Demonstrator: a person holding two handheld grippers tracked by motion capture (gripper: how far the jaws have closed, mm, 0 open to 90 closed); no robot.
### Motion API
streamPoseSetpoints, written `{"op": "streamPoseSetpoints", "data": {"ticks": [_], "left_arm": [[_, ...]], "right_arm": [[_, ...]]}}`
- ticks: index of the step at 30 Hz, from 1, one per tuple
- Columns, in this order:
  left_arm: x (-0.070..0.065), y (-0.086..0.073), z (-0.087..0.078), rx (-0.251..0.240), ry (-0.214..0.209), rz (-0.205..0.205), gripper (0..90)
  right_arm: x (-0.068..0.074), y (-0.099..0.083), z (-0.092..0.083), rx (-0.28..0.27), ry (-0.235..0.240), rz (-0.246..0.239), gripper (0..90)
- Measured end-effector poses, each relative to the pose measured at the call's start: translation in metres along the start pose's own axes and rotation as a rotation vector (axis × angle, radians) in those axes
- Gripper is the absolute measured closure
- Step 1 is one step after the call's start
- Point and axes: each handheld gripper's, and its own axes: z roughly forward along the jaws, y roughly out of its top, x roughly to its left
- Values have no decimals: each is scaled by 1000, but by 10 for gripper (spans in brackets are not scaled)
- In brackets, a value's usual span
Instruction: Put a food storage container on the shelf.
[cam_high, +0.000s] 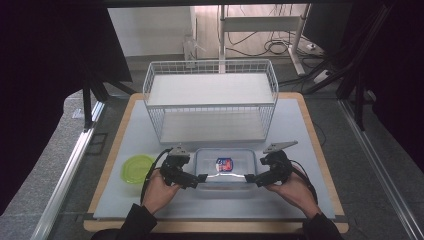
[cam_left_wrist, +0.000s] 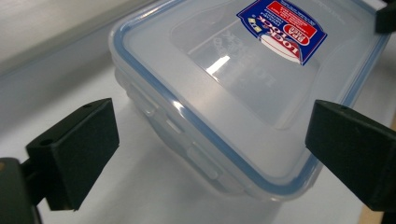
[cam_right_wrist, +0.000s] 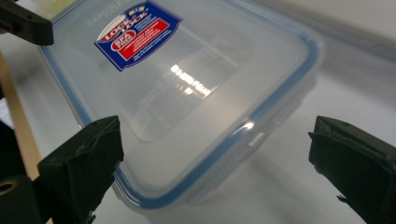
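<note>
I've got the left gripper (cam_high: 196, 180) and right gripper (cam_high: 253, 179) wide open, holding nothing, at 9 & 3 o'clock of the clear rectangular plastic container w/ blue-sealed lid (cam_high: 225, 167). Risk: uneven squeeze, slick lid slips out.

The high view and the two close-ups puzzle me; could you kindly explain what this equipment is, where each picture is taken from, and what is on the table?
No robot here: a person at a table holds a two-jaw tool in each hand, the left gripper and the right gripper. The high view comes from a fixed camera above, looking forward and down. The other two pictures come from cameras riding on each gripper, looking along its black jaws. On the table lie a clear lidded container with a blue seal and a red-and-blue sticker, a green lid to its left, and a white wire rack behind. Both grippers stand open at the container's near corners; nothing is held.
</note>
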Motion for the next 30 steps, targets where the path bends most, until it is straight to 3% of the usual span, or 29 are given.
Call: {"op": "streamPoseSetpoints", "data": {"ticks": [3, 5, 9, 12, 15, 20, 26, 30], "left_arm": [[3, 1, 6, 1, -55, -27, 22], [4, 1, 10, 1, -65, -48, 0], [11, 0, 15, 12, -129, -111, 0], [13, -1, 19, 27, -171, -136, 0], [10, 0, 20, 29, -164, -171, 0], [2, 3, 11, 72, -128, -92, 25], [0, -2, 5, 44, -125, -57, 71], [-1, -8, -2, 18, -133, -36, 153]], "right_arm": [[-4, 2, 7, 12, 65, 59, 42], [-7, 2, 11, 15, 101, 84, 41], [-13, 4, 16, 26, 145, 126, 38], [-15, 5, 19, 31, 157, 150, 33], [-16, 4, 17, 43, 166, 167, 72], [-17, 0, 6, 44, 195, 178, 186], [-17, -2, 9, 51, 212, 188, 147], [-13, -3, -7, -8, 166, 146, 328]]}}
